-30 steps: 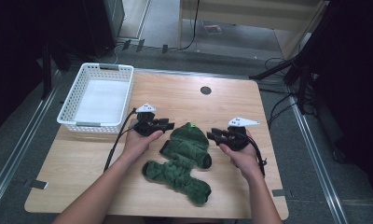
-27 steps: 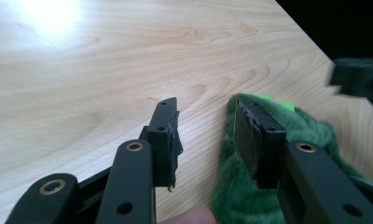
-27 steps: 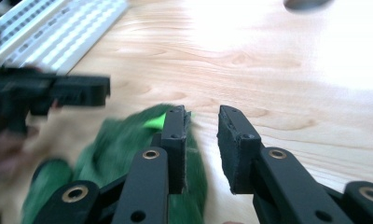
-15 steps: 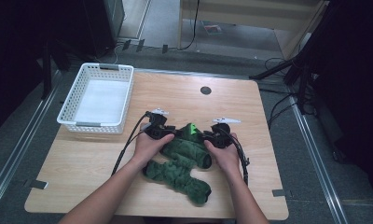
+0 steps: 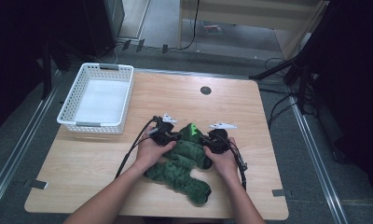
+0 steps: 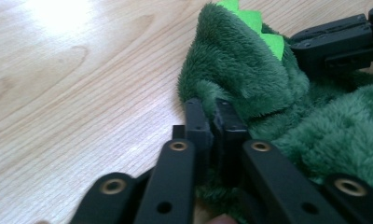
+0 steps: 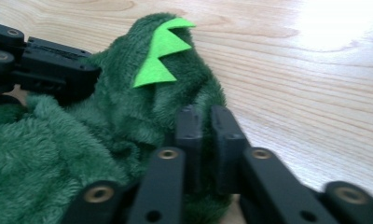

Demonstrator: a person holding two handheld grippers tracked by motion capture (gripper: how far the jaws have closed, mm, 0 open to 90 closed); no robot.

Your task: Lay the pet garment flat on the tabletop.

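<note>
Lying near the front middle of the wooden table (image 5: 105, 154) is one green plush garment (image 5: 184, 163), crumpled, its hood end bearing a row of bright green felt spikes (image 7: 163, 51) turned toward the far side. Two grippers flank that hood. The left gripper (image 6: 211, 122) has its jaws closed on a fold of plush at the hood's edge, having just been closing there. The right gripper (image 7: 204, 126) pinches the opposite edge of the hood in the same way, jaws together on the fabric after closing. Two hands hold them, both resting against the garment. One white mesh basket (image 5: 70, 107) sits well apart at the far left corner, and one dark round grommet (image 5: 205, 90) marks the tabletop beyond the hood.
</note>
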